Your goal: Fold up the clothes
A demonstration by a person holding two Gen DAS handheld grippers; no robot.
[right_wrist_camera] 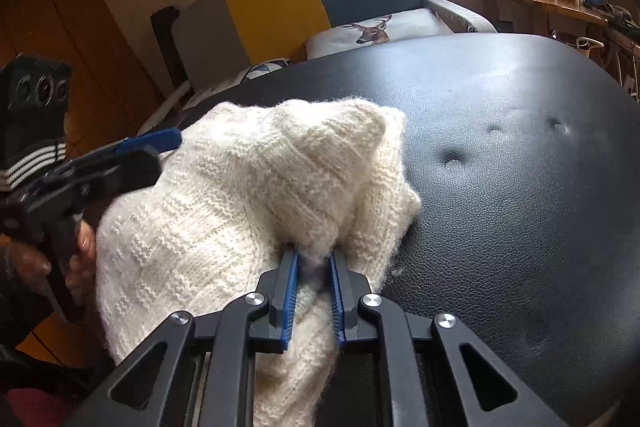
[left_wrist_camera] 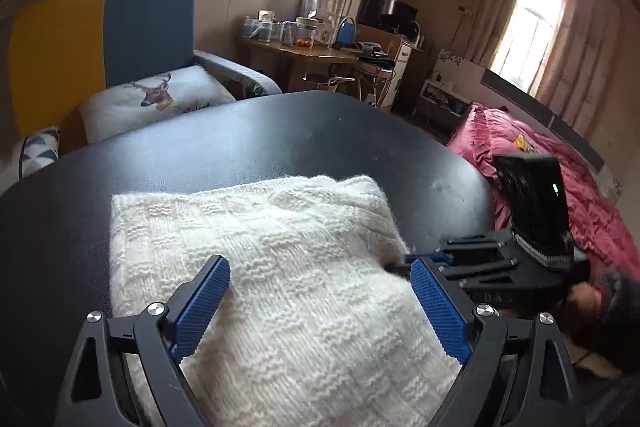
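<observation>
From the left wrist camera, the left gripper (left_wrist_camera: 320, 297) hangs over a cream knitted sweater (left_wrist_camera: 280, 267) lying folded on the black padded worktop (left_wrist_camera: 280, 135); its blue-padded jaws stand spread wide, with nothing pinched between them. The right gripper (left_wrist_camera: 408, 261) reaches in at the sweater's right edge. Beyond the worktop stand a yellow and blue armchair (left_wrist_camera: 120, 23) with a deer-print cushion (left_wrist_camera: 160, 99), and a pink quilt (left_wrist_camera: 580, 195) at right.

From the right wrist camera, the right gripper (right_wrist_camera: 313, 261) has its jaws pressed nearly together, pinching a bunched fold of the sweater (right_wrist_camera: 224, 211) at the near edge of the worktop (right_wrist_camera: 520, 167). The left gripper (right_wrist_camera: 152, 143) sits at the sweater's left side, a hand (right_wrist_camera: 76, 255) on its grip.
</observation>
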